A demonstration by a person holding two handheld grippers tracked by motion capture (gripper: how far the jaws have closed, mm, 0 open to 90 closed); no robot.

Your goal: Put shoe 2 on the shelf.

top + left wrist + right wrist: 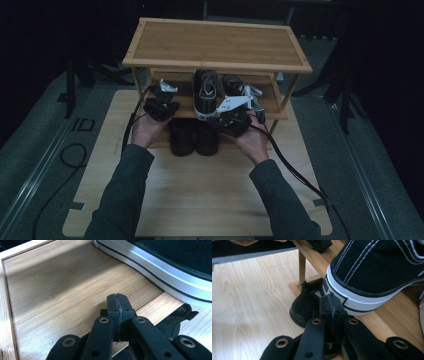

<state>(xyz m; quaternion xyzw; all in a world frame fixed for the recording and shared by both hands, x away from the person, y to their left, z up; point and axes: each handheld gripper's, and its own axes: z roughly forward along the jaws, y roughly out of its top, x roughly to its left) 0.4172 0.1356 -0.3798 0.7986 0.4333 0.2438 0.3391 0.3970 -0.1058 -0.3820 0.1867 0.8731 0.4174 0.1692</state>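
A bamboo shoe rack stands on a pale wooden board. On its middle shelf a black canvas sneaker with a white sole points heel-out, and another shoe lies to its right. Two black shoes sit below. My left gripper is shut and empty, its tips just above the shelf's front edge, left of the sneaker. My right gripper is also shut and empty; its tips sit close under the sneaker's heel, above a black shoe.
The rack's top shelf holds nothing. A thin rack leg stands beyond the black shoe. Cables trail from both grippers across the board. Dark floor and stand legs surround the board.
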